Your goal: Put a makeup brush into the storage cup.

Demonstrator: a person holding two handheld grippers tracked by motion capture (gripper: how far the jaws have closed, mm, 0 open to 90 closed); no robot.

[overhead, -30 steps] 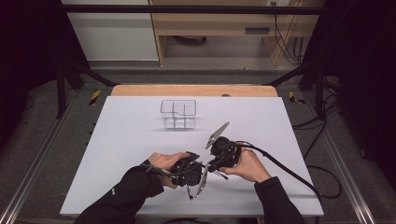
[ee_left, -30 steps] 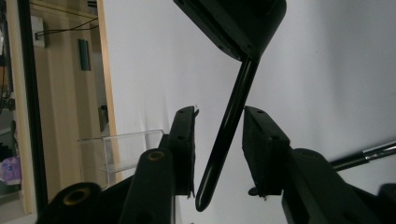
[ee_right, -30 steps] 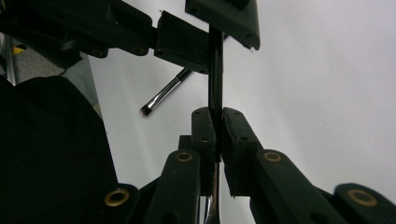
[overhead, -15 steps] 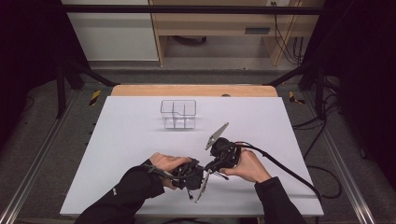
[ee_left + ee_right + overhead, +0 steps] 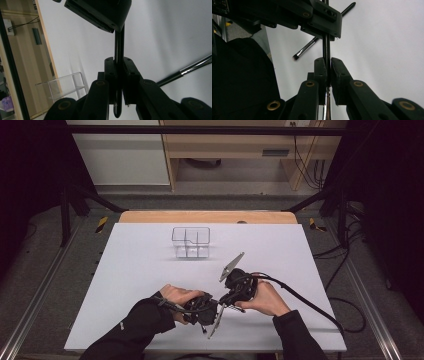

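Near the table's front middle my two grippers face each other tip to tip, left gripper point(image 5: 216, 306) and right gripper point(image 5: 229, 297). Both are shut on the same thin black brush. In the left gripper view my jaws point(image 5: 119, 67) clamp its black handle point(image 5: 119, 45), which runs up into the other gripper. The right gripper view has my jaws point(image 5: 327, 66) closed near the silver ferrule point(image 5: 327, 102), the handle point(image 5: 326, 47) leading into the left gripper's jaws. A second brush point(image 5: 312, 46) lies loose on the table beyond, its shaft point(image 5: 190, 70) crossing the left gripper view.
A clear plastic organiser point(image 5: 191, 241) with compartments stands at the back middle of the white table point(image 5: 125, 285). A wooden strip point(image 5: 207, 216) edges the far side. The right gripper's cable point(image 5: 310, 305) trails off to the right.
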